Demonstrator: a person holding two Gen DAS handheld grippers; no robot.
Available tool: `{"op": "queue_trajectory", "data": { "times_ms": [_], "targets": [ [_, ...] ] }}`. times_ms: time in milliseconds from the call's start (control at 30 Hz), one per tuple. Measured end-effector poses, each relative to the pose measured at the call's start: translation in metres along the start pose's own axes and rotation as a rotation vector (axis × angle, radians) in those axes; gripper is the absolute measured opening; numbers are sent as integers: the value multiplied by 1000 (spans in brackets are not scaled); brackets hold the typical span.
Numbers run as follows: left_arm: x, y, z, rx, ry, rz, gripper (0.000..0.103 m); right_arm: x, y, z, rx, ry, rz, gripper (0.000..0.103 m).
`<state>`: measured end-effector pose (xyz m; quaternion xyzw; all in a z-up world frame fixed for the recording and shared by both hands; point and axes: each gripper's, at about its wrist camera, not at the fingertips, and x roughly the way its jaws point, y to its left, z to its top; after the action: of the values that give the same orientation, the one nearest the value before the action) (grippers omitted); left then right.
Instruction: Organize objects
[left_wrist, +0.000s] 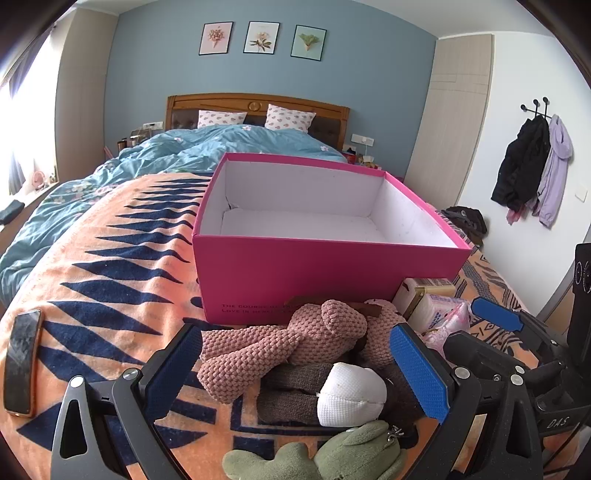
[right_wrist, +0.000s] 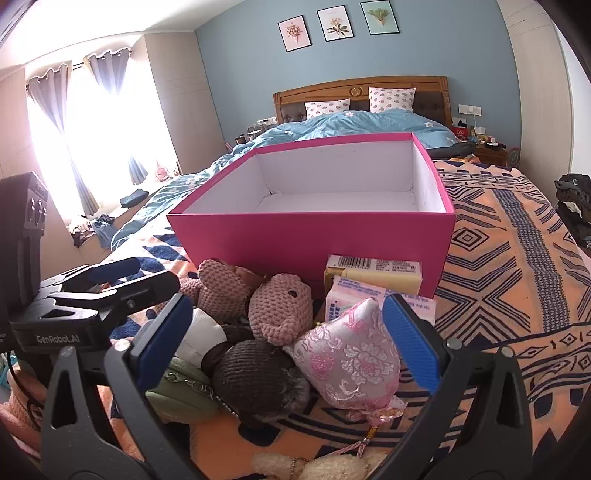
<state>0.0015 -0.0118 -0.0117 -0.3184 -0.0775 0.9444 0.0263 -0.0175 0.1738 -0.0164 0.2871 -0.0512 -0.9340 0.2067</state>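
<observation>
An open pink box (left_wrist: 295, 273) (right_wrist: 295, 240) with a white inside stands on the patterned blanket. In front of it lies a pile: a pink knitted plush (left_wrist: 280, 343) (right_wrist: 280, 310), a brown and white plush (left_wrist: 343, 395) (right_wrist: 251, 373), a green plush (left_wrist: 332, 454) (right_wrist: 177, 398), a pink brocade pouch (right_wrist: 351, 354), a tissue pack (left_wrist: 439, 314) (right_wrist: 354, 299) and a yellow carton (left_wrist: 424, 288) (right_wrist: 373, 273). My left gripper (left_wrist: 295, 376) is open around the plushes. My right gripper (right_wrist: 291, 343) is open around the pouch and the brown plush.
A phone (left_wrist: 22, 362) lies on the blanket at the left. A cream plush (right_wrist: 314, 467) lies at the near edge. The blue duvet (left_wrist: 177, 155) and pillows lie behind the box. Dark clothes (right_wrist: 574, 206) sit at the right bed edge.
</observation>
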Motion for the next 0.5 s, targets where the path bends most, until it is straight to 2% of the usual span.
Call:
{"op": "queue_trajectory", "data": {
  "times_ms": [267,500],
  "targets": [
    [2,0,-1,6,5,-4,103,1,2,0,-4,6,10,102],
    [3,2,0,10,8,1,103,4,2,2,-8,18,24,96]
  ]
}}
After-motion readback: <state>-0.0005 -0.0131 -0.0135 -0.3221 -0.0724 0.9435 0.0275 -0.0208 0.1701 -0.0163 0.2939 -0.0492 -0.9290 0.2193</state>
